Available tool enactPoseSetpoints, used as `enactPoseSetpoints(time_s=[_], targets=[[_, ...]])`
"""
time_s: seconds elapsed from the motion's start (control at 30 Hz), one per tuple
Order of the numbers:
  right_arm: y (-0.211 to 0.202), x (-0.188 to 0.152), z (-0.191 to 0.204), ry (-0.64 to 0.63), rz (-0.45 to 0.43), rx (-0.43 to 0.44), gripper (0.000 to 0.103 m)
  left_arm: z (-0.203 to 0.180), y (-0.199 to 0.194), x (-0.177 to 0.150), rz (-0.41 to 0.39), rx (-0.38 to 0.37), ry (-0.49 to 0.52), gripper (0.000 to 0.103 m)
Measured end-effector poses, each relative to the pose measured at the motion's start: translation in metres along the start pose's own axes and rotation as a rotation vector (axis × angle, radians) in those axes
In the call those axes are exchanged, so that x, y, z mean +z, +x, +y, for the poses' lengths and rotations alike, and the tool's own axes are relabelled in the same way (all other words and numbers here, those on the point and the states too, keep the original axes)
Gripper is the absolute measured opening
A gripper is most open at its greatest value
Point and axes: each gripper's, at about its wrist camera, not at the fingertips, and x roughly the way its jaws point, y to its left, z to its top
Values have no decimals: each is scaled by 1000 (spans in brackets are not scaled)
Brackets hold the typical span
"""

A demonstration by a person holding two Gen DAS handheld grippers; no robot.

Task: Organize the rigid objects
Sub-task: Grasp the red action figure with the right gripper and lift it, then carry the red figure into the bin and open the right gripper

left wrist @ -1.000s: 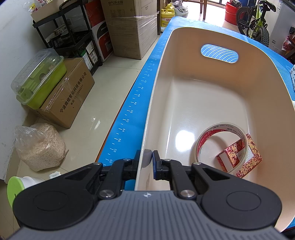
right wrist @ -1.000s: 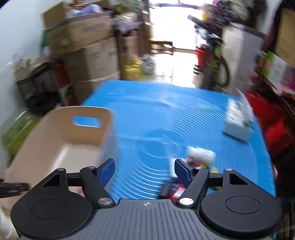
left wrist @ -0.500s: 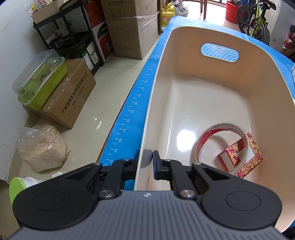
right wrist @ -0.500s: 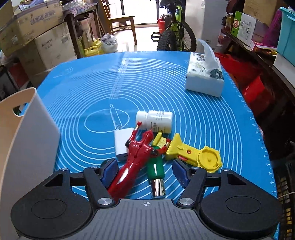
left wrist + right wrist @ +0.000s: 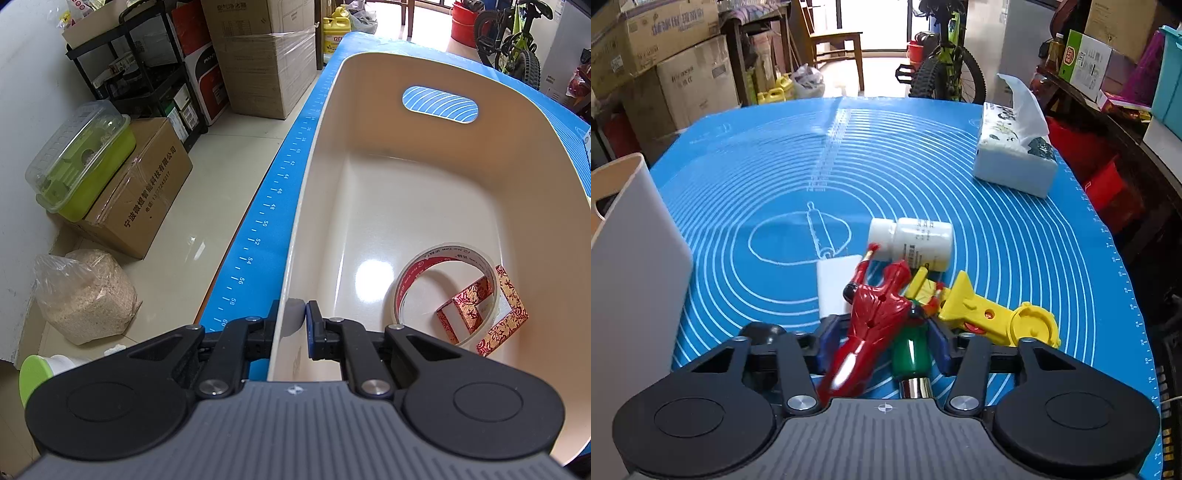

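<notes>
My left gripper (image 5: 291,325) is shut on the near rim of the cream plastic bin (image 5: 424,177). A tape roll (image 5: 443,291) and a red-gold patterned piece (image 5: 506,314) lie inside the bin. My right gripper (image 5: 882,343) has its jaws around a red toy figure (image 5: 871,325) and a green-handled tool (image 5: 910,354), pressing on both. A white bottle (image 5: 916,243), a white card (image 5: 834,288) and a yellow toy (image 5: 993,317) lie just beyond on the blue mat (image 5: 775,184). The bin's corner (image 5: 631,266) shows at the left.
A tissue box (image 5: 1015,162) stands at the mat's far right. Beyond the table's left edge are the floor, cardboard boxes (image 5: 136,192), a bag of grain (image 5: 81,295) and a black shelf (image 5: 147,81). A bicycle (image 5: 949,70) stands behind the table.
My right gripper swung from the bin over to the pile of toys, lowered onto it and narrowed its jaws around the red figure and green tool. My left gripper kept its hold on the bin.
</notes>
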Motion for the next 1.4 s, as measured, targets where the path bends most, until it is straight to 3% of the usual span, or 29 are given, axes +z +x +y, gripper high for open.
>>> enactPoseSetpoints(time_s=[0.03,0.3,0.6,1.0,1.4], targets=[[-2,1,-1,5,-2,7,37,0,0,0,0,0,0,15],[-23,0,-6,49,-15,35,36,0,0,1,1,-1,-2,15],[-66,8,8,49,-152,101,35,0,0,1,1,-2,-3,15],[-130,24,34,-1,-437,184,35,0,0,1,1,-1,-3,15],[-141,24,113,-109,-420,365,35,0,0,1,1,-1,-2,15]])
